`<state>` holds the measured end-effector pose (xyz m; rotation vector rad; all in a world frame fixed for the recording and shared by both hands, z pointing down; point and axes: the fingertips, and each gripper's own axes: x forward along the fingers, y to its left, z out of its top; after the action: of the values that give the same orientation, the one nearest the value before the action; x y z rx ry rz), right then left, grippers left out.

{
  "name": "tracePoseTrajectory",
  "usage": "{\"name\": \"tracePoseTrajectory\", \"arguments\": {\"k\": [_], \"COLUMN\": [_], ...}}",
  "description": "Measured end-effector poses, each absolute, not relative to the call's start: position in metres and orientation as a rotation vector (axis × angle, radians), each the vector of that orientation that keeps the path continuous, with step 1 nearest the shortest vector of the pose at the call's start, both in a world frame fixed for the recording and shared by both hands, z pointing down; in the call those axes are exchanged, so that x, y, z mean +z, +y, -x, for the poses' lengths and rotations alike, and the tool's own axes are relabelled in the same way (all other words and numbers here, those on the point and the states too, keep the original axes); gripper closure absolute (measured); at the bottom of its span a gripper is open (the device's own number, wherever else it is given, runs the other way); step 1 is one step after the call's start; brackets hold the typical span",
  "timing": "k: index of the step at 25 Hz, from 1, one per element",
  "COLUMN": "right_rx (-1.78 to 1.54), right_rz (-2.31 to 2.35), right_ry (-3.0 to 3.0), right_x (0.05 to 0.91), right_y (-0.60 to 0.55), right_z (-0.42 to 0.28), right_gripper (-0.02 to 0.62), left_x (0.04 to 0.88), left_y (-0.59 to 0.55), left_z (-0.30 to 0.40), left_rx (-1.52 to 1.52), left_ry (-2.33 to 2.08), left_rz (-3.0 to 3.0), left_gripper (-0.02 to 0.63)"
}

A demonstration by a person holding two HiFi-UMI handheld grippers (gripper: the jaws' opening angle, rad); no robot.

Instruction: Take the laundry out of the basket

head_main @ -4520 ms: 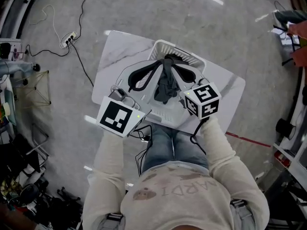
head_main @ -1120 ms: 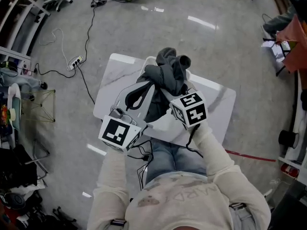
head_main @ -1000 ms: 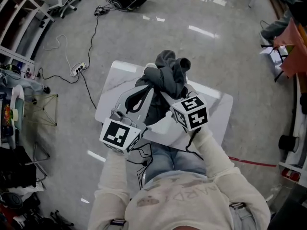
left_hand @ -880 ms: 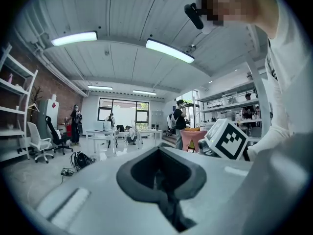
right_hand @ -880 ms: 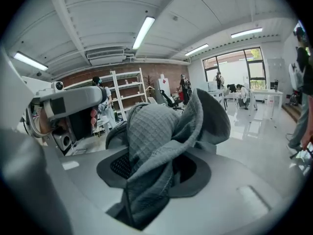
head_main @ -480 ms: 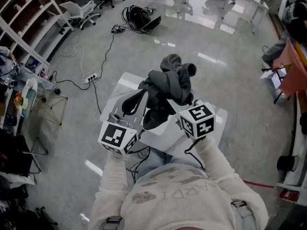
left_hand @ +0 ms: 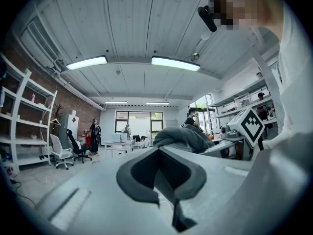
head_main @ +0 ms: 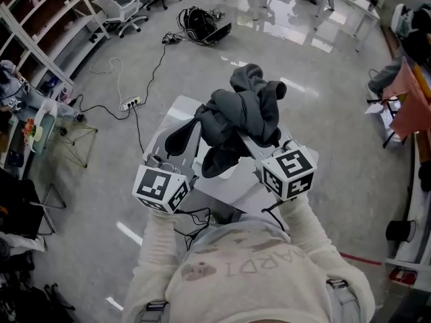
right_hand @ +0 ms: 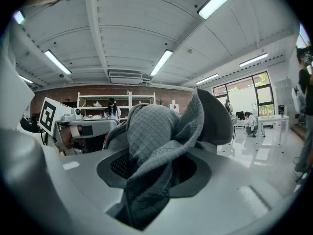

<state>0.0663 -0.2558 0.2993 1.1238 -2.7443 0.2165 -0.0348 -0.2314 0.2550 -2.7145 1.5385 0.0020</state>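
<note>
Right tool [head_main: 250,143]: closed partway on the laundry [head_main: 242,113], with a thick fold pinched between its jaws.
Left tool [head_main: 180,136]: jaws together with nothing in them, just beside the bundle's left edge.
Laundry: one dark-grey wad held up above the counter [head_main: 172,113], with a loose tail hanging below it. The basket is hidden under the wad and the tools.
Risk, slipping: only one tool has a grip, and only on a fold. The weight of the free cloth could pull that fold out of the jaws.
Risk, snagging: the hanging tail may still reach into the basket. If it does, it could drag or tip the basket, since nothing holds the basket down.
Risk, landing: the counter is small, so a dropped wad would probably go over the edge onto the floor.
Counter: white with a faint marbled look. Only its corners show bare around the bundle.
Room: glossy grey floor [head_main: 222,52], with a power strip [head_main: 131,103] and trailing cables to the left. Shelving [head_main: 40,25] stands along the left wall, and an office chair [head_main: 121,12] stands further back.
</note>
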Motion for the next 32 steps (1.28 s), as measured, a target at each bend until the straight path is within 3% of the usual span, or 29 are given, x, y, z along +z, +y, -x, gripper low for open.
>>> {"name": "tracePoseTrajectory", "arguments": {"k": [32], "right_rx": [0.148], "right_rz": [-1.186], "right_ry": [-2.843], "right_x": [0.266], "right_y": [-0.238], "right_z": [-0.068], "right_gripper": [0.391], "left_x": [0.257], "left_y": [-0.215], "left_z": [0.057], "left_rx": [0.012], "left_ry": [1.630], "left_rz": [2.720], "left_gripper": [0.606]}}
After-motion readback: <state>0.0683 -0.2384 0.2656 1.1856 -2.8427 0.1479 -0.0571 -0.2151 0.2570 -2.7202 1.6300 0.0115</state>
